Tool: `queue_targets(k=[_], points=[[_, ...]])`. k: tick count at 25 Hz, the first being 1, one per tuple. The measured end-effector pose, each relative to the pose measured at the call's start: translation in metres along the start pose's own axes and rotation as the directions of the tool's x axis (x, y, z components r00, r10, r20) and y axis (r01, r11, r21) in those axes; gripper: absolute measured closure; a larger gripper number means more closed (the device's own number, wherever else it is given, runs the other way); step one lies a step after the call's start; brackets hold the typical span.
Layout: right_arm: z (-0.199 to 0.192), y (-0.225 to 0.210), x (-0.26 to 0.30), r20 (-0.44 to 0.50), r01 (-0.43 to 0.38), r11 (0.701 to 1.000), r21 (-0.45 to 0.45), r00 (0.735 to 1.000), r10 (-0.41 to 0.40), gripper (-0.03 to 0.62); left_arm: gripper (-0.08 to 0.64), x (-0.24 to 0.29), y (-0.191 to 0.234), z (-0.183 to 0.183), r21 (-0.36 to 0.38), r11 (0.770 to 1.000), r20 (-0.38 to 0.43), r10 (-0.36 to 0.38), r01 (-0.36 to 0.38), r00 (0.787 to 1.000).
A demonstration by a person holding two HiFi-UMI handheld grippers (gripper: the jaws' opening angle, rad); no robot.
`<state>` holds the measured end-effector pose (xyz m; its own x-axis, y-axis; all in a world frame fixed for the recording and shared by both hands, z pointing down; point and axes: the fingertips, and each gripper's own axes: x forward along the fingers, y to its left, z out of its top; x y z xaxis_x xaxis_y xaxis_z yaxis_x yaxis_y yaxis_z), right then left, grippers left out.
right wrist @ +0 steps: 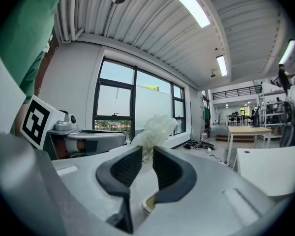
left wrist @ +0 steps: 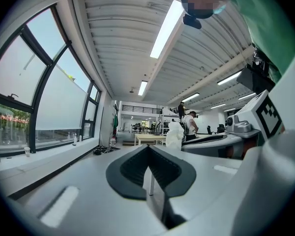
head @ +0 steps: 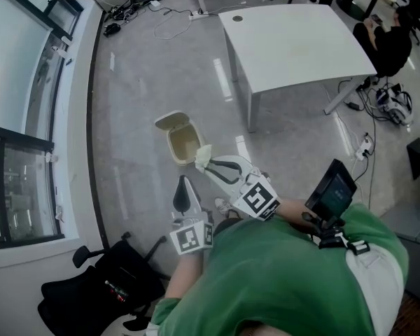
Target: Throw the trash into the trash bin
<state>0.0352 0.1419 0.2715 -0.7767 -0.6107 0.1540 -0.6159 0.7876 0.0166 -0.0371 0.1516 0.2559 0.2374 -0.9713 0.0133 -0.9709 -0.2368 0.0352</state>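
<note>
right gripper [head: 211,166] [right wrist: 142,154]: dark pads pinching a crumpled white paper wad [head: 203,156] [right wrist: 155,128], which sticks out past the fingertips.
left gripper [head: 184,186] [left wrist: 149,151]: pads pressed together with nothing between them; it sits just beside the right gripper, on its left.
trash: the wad is held in the air; in the head view it shows at the near right edge of the bin's mouth.
bin: small cream plastic trash bin [head: 184,145] standing on the grey floor [head: 147,68], its lid [head: 171,121] tipped open on the far side.
person: green shirt [head: 287,278] low in the head view, both grippers held out in front.
table: white rectangular table [head: 294,47], beyond the bin and to its right, apart from it.
chair: black office chair [head: 105,289] at lower left, near the window wall [head: 28,117].
cables: a tangle of black and white cables [head: 136,2] on the floor at the far end.
</note>
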Motion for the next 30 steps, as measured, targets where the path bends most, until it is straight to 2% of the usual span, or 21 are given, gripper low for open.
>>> queue_targets(k=[9, 16, 23, 30], points=[[0.011, -0.013, 0.061, -0.015, 0.056, 0.998, -0.005, 0.998, -0.056, 0.517, 0.554, 0.041, 0.048, 0.001, -0.009, 0.997, 0.002, -0.079, 0.079, 0.997], [0.015, -0.012, 0.099, -0.03, 0.081, 0.997, -0.006, 0.996, -0.082, 0.517, 0.554, 0.057, 0.081, -0.002, -0.025, 0.994, -0.009, -0.109, 0.109, 0.994], [0.006, -0.02, 0.125, -0.052, 0.073, 0.997, 0.002, 0.996, -0.072, 0.517, 0.554, 0.072, 0.105, -0.016, -0.036, 0.995, -0.038, -0.091, 0.09, 0.995], [0.005, -0.05, 0.155, -0.046, 0.021, 1.0, 0.016, 0.999, -0.02, 0.517, 0.554, 0.109, 0.115, -0.02, -0.029, 0.999, -0.052, -0.043, 0.041, 0.998]])
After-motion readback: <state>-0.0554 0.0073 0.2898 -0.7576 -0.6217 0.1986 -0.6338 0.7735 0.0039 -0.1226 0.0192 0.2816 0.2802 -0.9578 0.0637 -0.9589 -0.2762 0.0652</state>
